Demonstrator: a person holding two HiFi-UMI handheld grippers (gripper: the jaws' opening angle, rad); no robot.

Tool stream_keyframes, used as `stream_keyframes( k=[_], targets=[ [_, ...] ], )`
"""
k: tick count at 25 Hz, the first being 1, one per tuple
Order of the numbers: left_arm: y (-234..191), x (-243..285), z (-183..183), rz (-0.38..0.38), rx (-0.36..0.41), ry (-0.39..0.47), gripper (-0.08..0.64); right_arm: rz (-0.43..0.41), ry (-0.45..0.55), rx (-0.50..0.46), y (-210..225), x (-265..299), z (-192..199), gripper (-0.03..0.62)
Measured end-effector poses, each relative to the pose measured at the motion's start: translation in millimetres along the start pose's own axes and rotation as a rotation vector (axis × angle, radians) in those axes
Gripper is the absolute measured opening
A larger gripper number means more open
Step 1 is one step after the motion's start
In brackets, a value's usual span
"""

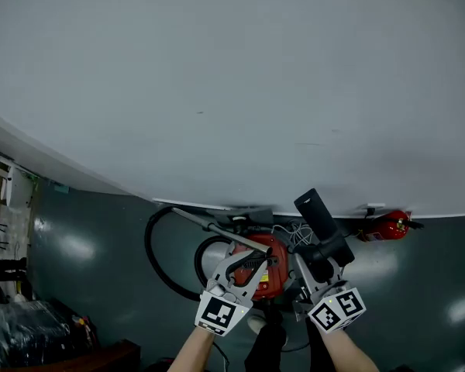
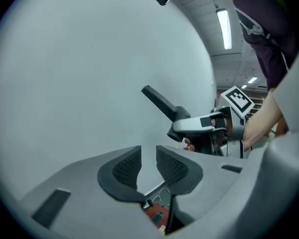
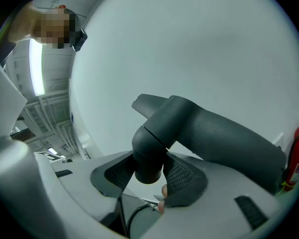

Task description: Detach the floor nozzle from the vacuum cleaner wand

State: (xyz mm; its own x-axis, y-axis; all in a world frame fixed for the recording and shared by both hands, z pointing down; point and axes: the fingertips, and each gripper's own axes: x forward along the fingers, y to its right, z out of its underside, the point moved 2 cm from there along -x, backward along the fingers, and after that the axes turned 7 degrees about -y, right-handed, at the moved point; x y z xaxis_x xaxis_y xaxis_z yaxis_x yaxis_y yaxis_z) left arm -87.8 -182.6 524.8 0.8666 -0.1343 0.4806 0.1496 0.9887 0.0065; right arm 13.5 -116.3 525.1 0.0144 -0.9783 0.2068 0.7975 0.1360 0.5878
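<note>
Floor nozzle [image 1: 316,211], dark grey and long, is lifted above the red vacuum cleaner body [image 1: 265,273] and just to its right in the head view. It stands out against the pale wall [image 1: 232,76] behind the body. The right gripper [image 3: 149,171] has it by the round neck. The two ribbed fingers [image 3: 184,176] press on either side of that neck, and the neck's open end hangs free just below them. From the neck the wide part of the nozzle angles up and away.

The left gripper [image 2: 148,158] is raised just left of the body and carries nothing. Its fingers [image 2: 124,168] stand a narrow gap apart with only the wall showing between them. A bit of the red body shows underneath them. In the left gripper view the right gripper and the held nozzle show off to the right, apart from the left fingers.

The silvery wand [image 1: 217,229] slants in from the upper left toward the body, apart from the nozzle. A black hose [image 1: 156,258] loops on the dark floor [image 1: 85,262] to the left of the body. A red fire extinguisher [image 1: 384,225] lies well to the right of the body, at the foot of the wall.
</note>
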Motion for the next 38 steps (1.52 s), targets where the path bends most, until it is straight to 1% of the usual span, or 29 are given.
stream_keyframes(
  k=[4,6,9,12,14,16,18,22,27,31,38],
  targets=[
    [1.7,-37.2,-53.2,-0.125,-0.091,0.087,0.068,-0.051,-0.024,-0.054,-35.6,-12.3,-37.2,0.184],
    [5.5,-52.2,-77.7,-0.174,-0.111,0.123,0.052,-0.083,-0.029,-0.088,-53.7,-19.3,-55.6,0.184],
    [13.2,-76.0,-111.7,-0.223,-0.126,0.16,0.031,-0.139,-0.029,-0.133,-82.8,-29.4,-83.4,0.184],
    [19.5,-99.1,-137.1,-0.277,-0.144,0.177,0.015,-0.184,-0.025,-0.166,-107.4,-38.9,-107.9,0.185],
    [23.4,-110.0,-149.3,-0.319,-0.163,0.178,0.006,-0.203,-0.032,-0.202,-118.4,-44.0,-119.8,0.186],
    [27.8,-118.8,-157.7,-0.344,-0.182,0.177,0.006,-0.216,-0.036,-0.235,-127.9,-48.7,-128.9,0.184],
    [33.5,-125.9,-163.7,-0.352,-0.185,0.158,0.006,-0.227,-0.032,-0.244,-135.8,-53.8,-135.1,0.184],
    [41.8,-134.4,-174.2,-0.366,-0.184,0.193,0.006,-0.245,-0.017,-0.247,-148.2,-63.7,-144.4,0.184],
    [45.7,-138.2,-177.5,-0.37,-0.17,0.204,0.006,-0.244,-0.017,-0.255,-150.5,-69.8,-144.3,0.184],
    [47.7,-141.9,-175.8,-0.368,-0.154,0.205,0.005,-0.232,-0.01,-0.248,-148.0,-72.5,-145.5,0.185],
    [48.1,-140.7,-168.1,-0.351,-0.154,0.179,0.006,-0.213,0.003,-0.229,-146.3,-72.4,-145.1,0.186]
  ],
)
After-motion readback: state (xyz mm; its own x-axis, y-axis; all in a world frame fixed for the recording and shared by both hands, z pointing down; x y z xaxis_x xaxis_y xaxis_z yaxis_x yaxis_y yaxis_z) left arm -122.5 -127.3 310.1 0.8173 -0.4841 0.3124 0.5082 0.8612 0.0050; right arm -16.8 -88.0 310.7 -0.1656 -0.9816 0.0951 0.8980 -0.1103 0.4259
